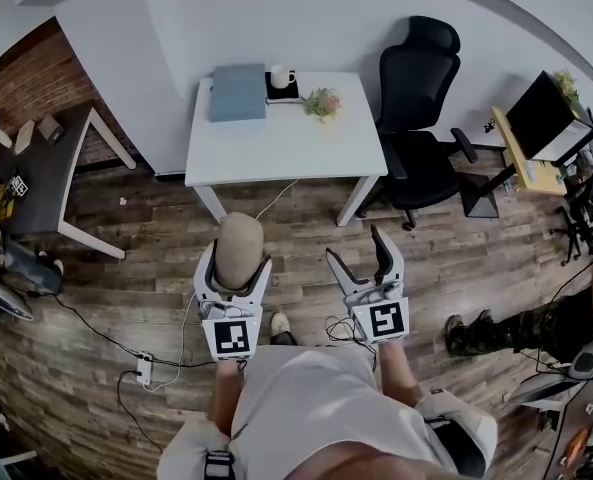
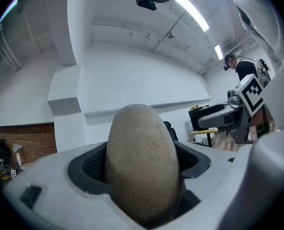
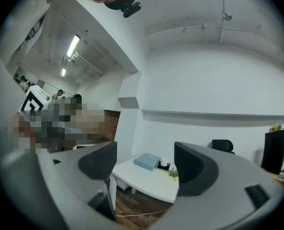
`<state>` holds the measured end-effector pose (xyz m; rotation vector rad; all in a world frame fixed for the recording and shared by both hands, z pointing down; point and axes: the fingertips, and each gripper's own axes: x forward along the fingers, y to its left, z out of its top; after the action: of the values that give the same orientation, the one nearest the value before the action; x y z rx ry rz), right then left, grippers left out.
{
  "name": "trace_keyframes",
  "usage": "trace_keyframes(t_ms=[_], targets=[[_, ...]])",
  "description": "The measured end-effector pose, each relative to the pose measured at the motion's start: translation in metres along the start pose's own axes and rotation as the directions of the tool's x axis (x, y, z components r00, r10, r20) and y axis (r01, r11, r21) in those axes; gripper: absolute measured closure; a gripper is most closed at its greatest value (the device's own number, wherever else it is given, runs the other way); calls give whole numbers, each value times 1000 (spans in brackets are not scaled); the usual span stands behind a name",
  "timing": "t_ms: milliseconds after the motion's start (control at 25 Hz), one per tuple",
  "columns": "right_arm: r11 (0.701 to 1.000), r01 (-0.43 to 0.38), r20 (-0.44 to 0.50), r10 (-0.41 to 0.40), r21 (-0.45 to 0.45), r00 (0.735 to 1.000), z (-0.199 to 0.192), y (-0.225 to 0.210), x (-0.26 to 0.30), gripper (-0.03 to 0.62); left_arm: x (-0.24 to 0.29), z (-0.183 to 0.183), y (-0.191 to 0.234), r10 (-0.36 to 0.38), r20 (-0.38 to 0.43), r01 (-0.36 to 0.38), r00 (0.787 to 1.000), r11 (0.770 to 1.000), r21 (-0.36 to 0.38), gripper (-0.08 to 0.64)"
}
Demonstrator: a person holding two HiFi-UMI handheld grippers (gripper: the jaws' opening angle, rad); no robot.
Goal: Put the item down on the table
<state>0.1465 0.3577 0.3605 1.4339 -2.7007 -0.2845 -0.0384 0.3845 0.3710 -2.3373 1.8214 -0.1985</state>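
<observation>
**Item** (image 1: 238, 248): tan and egg-shaped, standing upright. It is pinched between the jaws of the left gripper (image 1: 236, 268) and held over the floor (image 1: 156, 268), short of the desk's near edge.

**Right gripper** (image 1: 364, 258): jaws spread, nothing between them.

**Desk** (image 1: 286, 143): white. A box (image 1: 238, 92) sits at the far left corner, with a mug (image 1: 281, 76) and a plant (image 1: 322, 103) along the far edge. The near half is bare.

**Handling:** the bare near half looks the best spot. Carry the item forward, lower it until it touches, then part the jaws slowly. The rounded body may roll, so set it down well in from the edges.
</observation>
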Motion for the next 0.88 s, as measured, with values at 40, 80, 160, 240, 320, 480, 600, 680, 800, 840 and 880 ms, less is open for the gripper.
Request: trace_keyframes(t_ms=[40, 80, 160, 240, 320, 480, 600, 680, 800, 840, 880], targets=[[1000, 4, -3, -4, 2, 1000, -1, 0, 5, 217, 4, -1, 4, -4, -1, 4, 1000, 1000, -1, 152], [1000, 9, -6, -9, 3, 1000, -1, 0, 10, 218, 8, -2, 7, -9, -2, 9, 1000, 1000, -3, 151], [1000, 22, -12, -22, 0, 1000, -1, -1, 17, 221, 15, -3, 13, -19, 2, 19, 1000, 1000, -5, 152], [999, 34, -17, -34, -5, 999, -2, 0, 24, 222, 20, -4, 20, -29, 9, 29, 1000, 1000, -7, 152], [999, 45, -22, -46, -11, 999, -2, 2, 31, 224, 25, -6, 26, -41, 16, 41, 999, 999, -11, 152], [997, 68, -29, -68, -24, 997, -1, 9, 44, 227, 31, -10, 39, -68, 20, 69, 997, 997, -18, 152], [997, 73, -36, -73, -23, 997, -2, 15, 53, 232, 37, -14, 47, -76, 27, 77, 997, 997, -23, 152], [997, 72, -37, -73, -23, 997, -2, 17, 58, 233, 41, -16, 49, -81, 28, 81, 996, 996, -22, 152], [997, 79, -37, -80, -27, 996, -2, 14, 65, 233, 49, -18, 50, -88, 30, 88, 996, 996, -8, 152], [996, 82, -38, -83, -28, 996, -3, 13, 67, 235, 51, -18, 51, -90, 30, 90, 995, 996, -6, 152], [996, 84, -40, -86, -27, 996, -4, 12, 69, 235, 53, -20, 52, -91, 30, 91, 995, 996, -6, 152]])
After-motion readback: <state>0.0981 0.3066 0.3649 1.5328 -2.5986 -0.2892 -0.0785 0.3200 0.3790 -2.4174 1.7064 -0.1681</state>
